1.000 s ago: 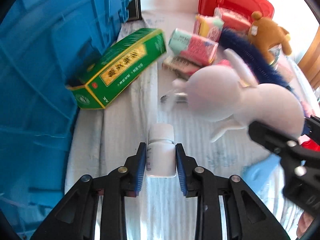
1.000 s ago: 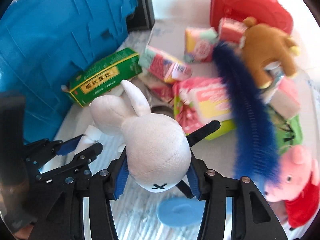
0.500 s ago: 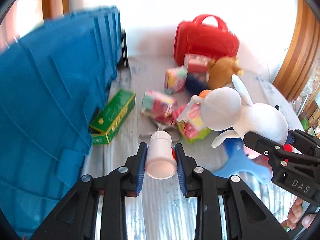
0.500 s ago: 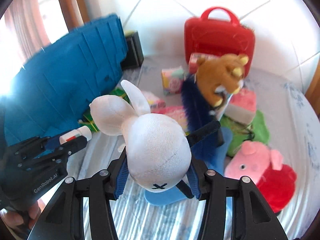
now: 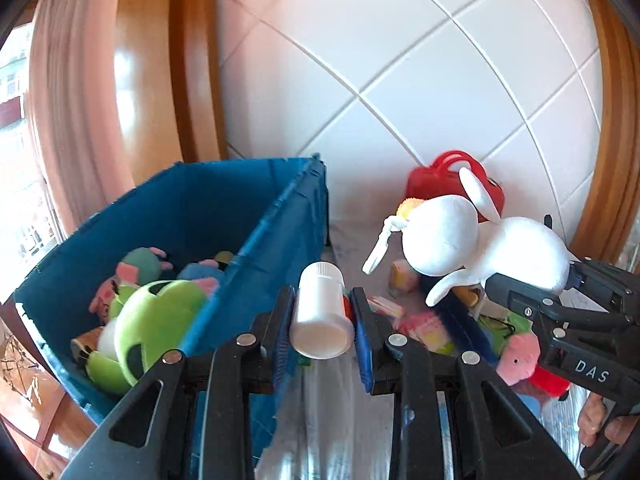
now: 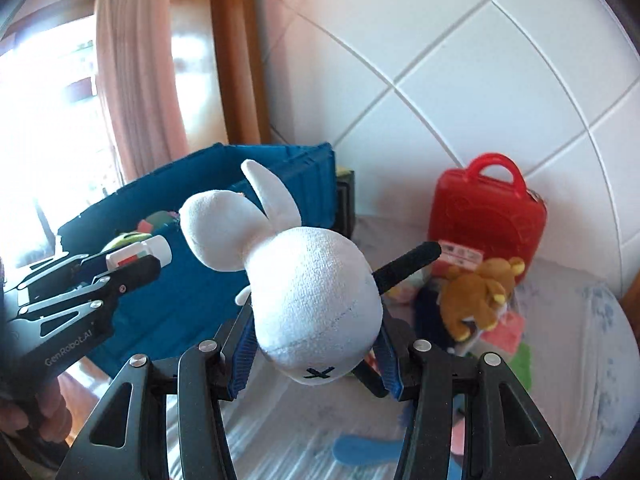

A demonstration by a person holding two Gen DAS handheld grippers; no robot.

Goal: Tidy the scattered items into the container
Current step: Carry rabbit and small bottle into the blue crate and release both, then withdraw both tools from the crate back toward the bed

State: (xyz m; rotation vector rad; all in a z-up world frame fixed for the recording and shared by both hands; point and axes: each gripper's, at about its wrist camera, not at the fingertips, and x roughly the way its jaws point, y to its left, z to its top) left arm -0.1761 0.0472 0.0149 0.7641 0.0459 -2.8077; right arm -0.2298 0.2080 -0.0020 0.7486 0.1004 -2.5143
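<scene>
Cloth-covered table under scattered toys

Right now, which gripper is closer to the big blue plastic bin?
Left. The left gripper, clamping the white pill bottle, is beside the big blue plastic bin's rim; the right gripper, clamping the white plush bunny, is farther away.

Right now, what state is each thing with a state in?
left gripper: jaws shut on white bottle, held aloft
right gripper: jaws shut on white rabbit plush
blue bin: open, partly filled with toys
red case: closed, upright
</scene>
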